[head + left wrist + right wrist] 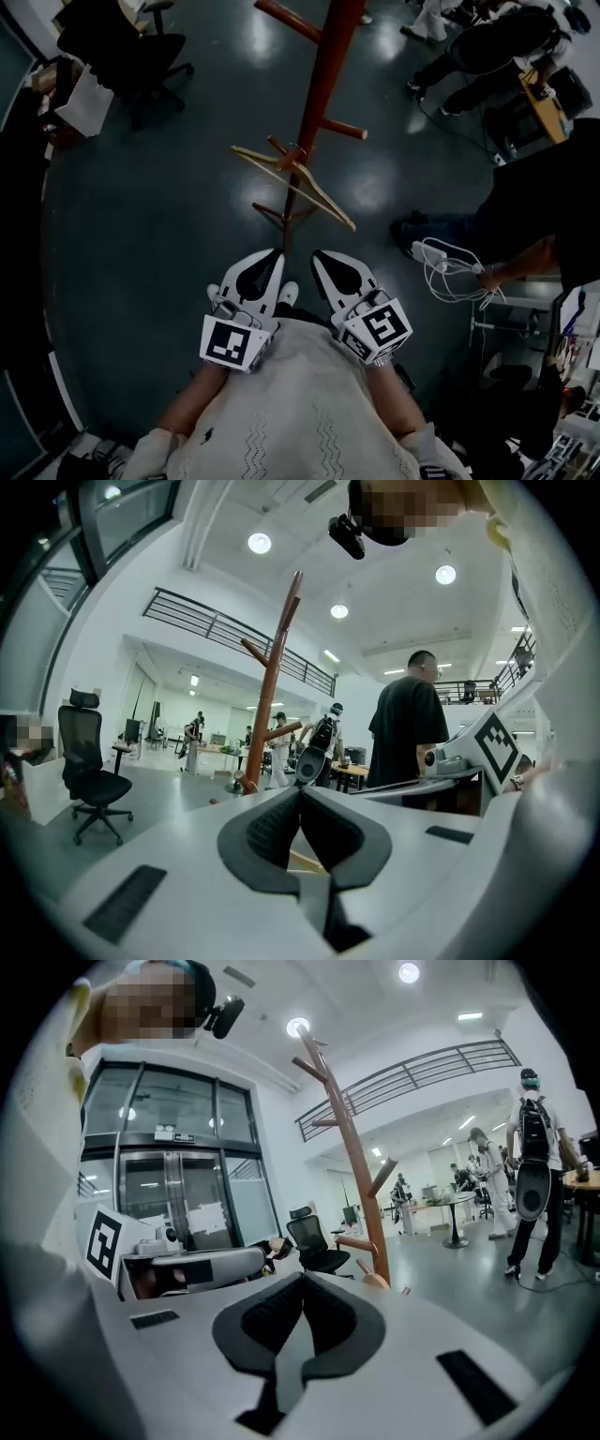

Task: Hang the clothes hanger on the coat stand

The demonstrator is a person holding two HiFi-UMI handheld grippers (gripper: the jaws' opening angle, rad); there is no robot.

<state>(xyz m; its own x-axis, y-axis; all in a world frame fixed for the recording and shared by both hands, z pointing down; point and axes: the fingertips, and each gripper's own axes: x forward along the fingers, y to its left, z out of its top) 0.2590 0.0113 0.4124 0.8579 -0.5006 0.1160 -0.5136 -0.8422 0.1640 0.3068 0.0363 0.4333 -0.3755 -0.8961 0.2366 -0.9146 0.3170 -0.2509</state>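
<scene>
The reddish-brown coat stand (323, 75) rises from the dark floor ahead of me. A pale wooden clothes hanger (298, 183) sits by its hook on one of the stand's lower pegs, with no gripper touching it. My left gripper (275, 253) and right gripper (320, 255) are both shut and empty, held side by side near my body, short of the stand's base. In the left gripper view the jaws (300, 797) meet in front of the stand (272, 705), and a sliver of the hanger (305, 860) shows below them. In the right gripper view the shut gripper (302, 1283) points left of the stand (354, 1162).
A black office chair (131, 47) stands far left. A person in black (539, 211) crouches at the right beside a white power strip with cables (439, 255). More people (487, 52) are at the far right. Dark floor lies around the stand.
</scene>
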